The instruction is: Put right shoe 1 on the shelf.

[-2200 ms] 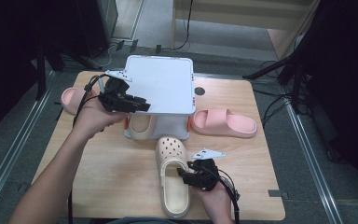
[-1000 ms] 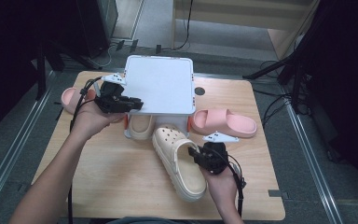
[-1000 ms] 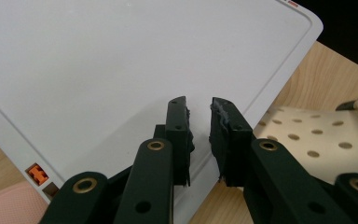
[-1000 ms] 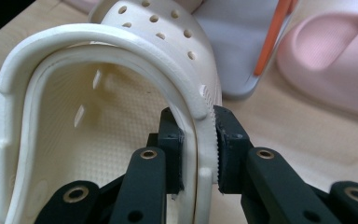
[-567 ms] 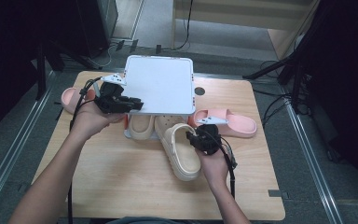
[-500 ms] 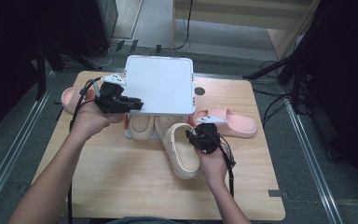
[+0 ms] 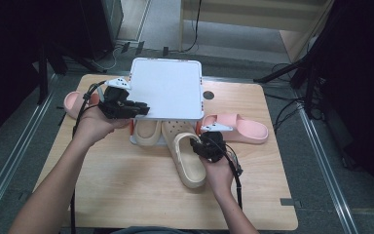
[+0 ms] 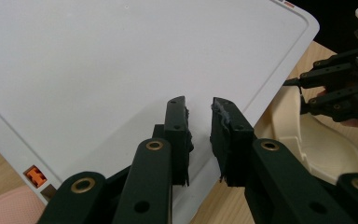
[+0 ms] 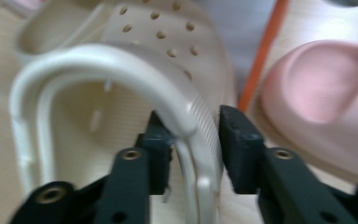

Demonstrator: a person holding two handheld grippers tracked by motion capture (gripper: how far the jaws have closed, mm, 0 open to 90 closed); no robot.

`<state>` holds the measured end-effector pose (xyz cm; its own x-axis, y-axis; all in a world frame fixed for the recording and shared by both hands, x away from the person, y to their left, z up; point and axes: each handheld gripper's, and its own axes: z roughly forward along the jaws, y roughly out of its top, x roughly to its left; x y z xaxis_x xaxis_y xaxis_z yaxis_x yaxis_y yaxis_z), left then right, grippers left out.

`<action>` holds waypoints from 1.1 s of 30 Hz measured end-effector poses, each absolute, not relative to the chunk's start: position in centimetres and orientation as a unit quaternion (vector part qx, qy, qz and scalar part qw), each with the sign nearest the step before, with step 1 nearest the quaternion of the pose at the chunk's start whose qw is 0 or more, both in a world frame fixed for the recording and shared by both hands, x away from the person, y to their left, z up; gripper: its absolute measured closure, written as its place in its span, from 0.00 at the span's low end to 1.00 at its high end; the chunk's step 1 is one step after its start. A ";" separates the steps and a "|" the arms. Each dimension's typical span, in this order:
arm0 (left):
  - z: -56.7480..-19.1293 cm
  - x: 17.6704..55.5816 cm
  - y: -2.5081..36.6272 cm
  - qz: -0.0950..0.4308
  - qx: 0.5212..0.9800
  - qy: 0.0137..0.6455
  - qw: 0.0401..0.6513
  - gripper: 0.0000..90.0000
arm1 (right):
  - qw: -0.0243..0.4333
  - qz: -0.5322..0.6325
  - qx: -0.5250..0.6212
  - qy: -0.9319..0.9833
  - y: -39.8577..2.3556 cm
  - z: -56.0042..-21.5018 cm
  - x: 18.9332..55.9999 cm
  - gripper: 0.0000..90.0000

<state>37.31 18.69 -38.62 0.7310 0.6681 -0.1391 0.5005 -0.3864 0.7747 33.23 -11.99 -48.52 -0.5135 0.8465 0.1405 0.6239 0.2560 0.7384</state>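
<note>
A cream clog (image 7: 190,163) with small round holes over its toe lies on the light wooden table (image 7: 126,195); a second cream clog (image 7: 147,131) sits at its 10 o'clock under the white lid (image 7: 165,87), which has orange clips. At 2 o'clock lies a pale pink slide (image 7: 243,127), and another pink slide (image 7: 75,101) lies at the table's 9 o'clock edge. Both grippers (image 7: 205,145) (image 7: 126,107) are black
</note>
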 end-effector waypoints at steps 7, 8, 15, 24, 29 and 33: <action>-38.6 37.3 18.7 0.097 0.825 0.357 0.427 0.85 | 0.123 0.414 0.452 0.780 -13.6 -46.6 31.5 0.62; -38.6 37.3 18.7 0.098 0.825 0.356 0.427 0.84 | 0.123 0.417 0.449 0.781 -13.8 -46.2 31.0 0.62; -38.6 37.2 18.7 0.098 0.825 0.357 0.428 0.84 | 0.116 0.426 0.431 0.787 -14.6 -45.8 28.0 0.70; -38.6 37.1 19.0 0.089 0.824 0.361 0.427 0.84 | 0.098 0.413 0.418 0.803 -15.2 -46.9 24.5 0.95; -38.5 37.0 18.8 0.095 0.826 0.360 0.423 0.84 | 0.090 0.400 0.404 0.818 -14.9 -47.5 23.0 0.98; -38.5 37.0 19.0 0.091 0.825 0.359 0.426 0.84 | 0.083 0.391 0.408 0.820 -14.9 -48.2 22.6 1.00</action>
